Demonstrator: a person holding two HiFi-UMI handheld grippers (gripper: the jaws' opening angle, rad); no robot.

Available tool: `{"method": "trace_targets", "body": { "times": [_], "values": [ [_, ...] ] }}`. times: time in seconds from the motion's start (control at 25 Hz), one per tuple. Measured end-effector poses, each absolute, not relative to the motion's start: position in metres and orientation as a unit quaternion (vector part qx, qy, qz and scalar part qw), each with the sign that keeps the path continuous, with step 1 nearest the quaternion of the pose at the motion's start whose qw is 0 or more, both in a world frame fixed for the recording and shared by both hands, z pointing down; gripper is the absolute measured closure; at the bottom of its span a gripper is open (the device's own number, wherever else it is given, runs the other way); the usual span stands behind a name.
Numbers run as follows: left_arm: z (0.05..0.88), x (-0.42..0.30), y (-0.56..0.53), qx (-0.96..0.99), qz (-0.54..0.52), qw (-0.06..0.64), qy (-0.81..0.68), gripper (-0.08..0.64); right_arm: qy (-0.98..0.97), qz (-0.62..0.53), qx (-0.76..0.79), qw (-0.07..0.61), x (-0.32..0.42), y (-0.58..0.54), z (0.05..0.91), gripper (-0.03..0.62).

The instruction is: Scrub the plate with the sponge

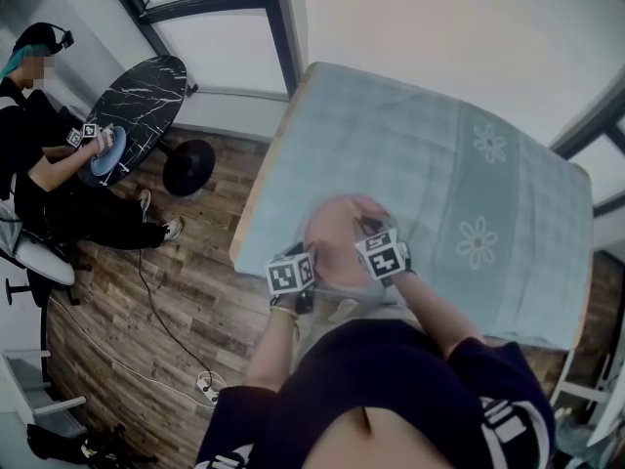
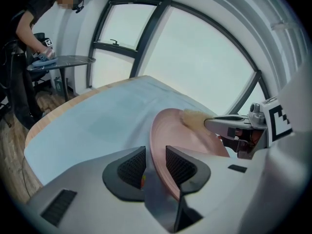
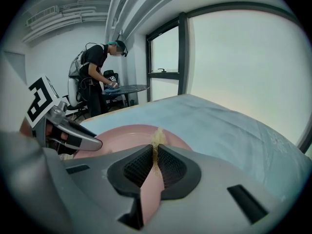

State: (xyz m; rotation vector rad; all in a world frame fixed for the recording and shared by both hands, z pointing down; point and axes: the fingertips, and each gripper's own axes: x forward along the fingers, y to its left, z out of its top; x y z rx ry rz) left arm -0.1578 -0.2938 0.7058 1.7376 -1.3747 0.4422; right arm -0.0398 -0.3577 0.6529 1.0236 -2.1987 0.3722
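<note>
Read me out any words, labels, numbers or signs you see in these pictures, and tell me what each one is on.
No readable text anywhere.
Left marker cube: black-and-white square pattern, no letters.
Right marker cube: the same kind of pattern, no letters.
White print on the person's sleeve: too blurred to read.

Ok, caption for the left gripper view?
Left tool open astride the rim of the pink plate on a pale blue tablecloth; right tool holds a sponge at its far edge.
</note>
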Motion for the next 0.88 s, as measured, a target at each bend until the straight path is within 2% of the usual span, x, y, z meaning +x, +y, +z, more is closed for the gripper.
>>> {"method": "trace_targets", "body": {
  "times": [0.32, 0.88],
  "values": [
    [0.714, -0.161, -0.299, 0.683, 0.184, 0.430, -0.561, 0.508, -0.848, 0.157, 0.360, 0.357, -0.058, -0.355, 0.671, 0.555],
    [0.715, -0.161, -0.301, 0.687, 0.176, 0.433, -0.556, 0.509, -0.863, 0.175, 0.288, 0.377, -0.091, -0.326, 0.685, 0.555]
  ]
}}
